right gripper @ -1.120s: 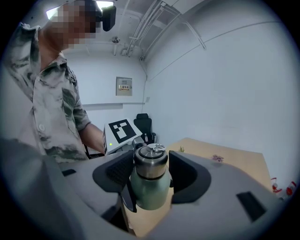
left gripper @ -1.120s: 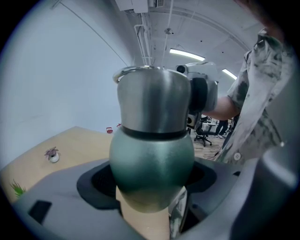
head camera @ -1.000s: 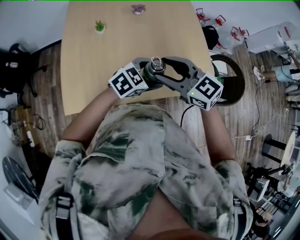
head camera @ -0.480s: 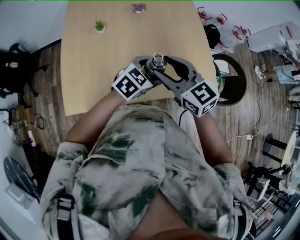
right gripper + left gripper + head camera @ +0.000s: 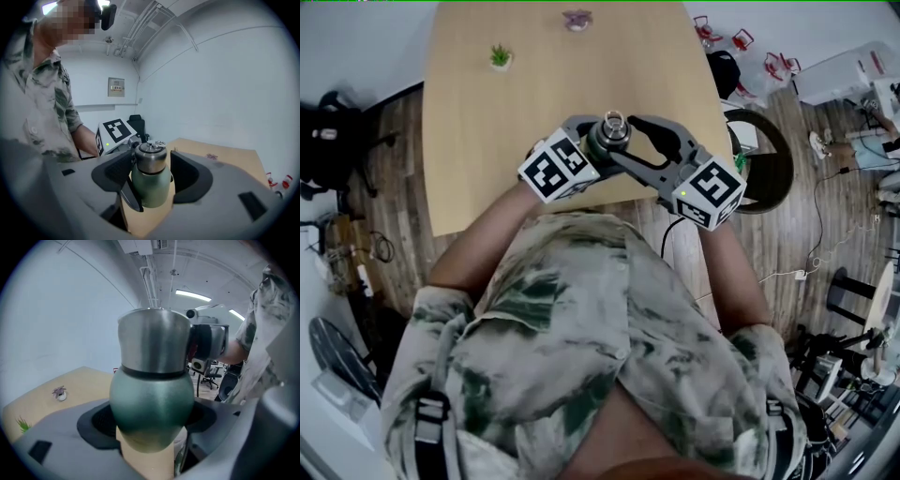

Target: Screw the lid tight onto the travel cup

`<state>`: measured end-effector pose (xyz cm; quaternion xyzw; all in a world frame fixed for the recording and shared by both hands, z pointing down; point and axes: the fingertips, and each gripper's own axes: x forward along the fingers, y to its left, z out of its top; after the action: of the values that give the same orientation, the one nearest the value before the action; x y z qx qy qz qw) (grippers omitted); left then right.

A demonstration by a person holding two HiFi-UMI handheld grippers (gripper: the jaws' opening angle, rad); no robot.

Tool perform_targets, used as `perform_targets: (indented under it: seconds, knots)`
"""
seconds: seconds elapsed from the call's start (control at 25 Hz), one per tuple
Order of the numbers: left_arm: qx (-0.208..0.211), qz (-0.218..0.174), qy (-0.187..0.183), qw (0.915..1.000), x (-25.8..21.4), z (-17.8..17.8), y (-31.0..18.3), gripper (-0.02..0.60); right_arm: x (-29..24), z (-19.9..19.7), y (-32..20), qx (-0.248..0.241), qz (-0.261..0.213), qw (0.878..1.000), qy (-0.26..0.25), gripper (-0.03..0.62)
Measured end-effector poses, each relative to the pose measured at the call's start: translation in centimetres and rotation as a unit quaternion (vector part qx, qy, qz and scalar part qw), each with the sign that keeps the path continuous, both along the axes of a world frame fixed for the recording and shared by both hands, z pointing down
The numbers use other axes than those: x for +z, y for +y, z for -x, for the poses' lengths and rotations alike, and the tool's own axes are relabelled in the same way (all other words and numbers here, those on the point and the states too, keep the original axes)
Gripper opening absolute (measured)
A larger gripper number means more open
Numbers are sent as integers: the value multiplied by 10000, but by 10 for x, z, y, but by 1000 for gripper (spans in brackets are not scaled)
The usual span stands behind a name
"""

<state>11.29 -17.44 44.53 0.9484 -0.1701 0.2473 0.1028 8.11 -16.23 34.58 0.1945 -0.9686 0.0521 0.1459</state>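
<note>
The desk (image 5: 487, 141) has a light wood top and stands on a floor (image 5: 398, 187) of dark wood planks. Two small things stand on it, both at the far end and well apart: a green plant (image 5: 500, 53) in a white pot, approx. at the far-left corner, and a purple flower (image 5: 576, 18) (its pot also looks whitish) at the far edge, nearer the middle.
</note>
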Motion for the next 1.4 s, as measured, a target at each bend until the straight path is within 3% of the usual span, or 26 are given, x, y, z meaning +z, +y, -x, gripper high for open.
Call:
perform_targets:
  seconds: [0.16, 0.52, 0.72, 1.2, 1.4]
  knots:
    - [240, 22, 71, 9997, -2, 4, 5, 382, 3, 6, 2, -550, -35, 9984, 157, 275]
    - [710, -15, 124, 9974, -4, -6, 20, 382, -1, 9, 11, -1131, 162, 9934, 97, 252]
    - [453, -51, 26, 9990, -4, 0, 14, 382, 2, 11, 6, -774, 19, 9969, 153, 247]
    - [-142, -48, -1, 9999, -2, 4, 3, 382, 4, 13, -3, 622, -69, 9980, 41, 247]
    - [133, -23, 68, 9999, -4, 0, 9, 382, 4, 10, 1, 369, 14, 9993, -80, 258]
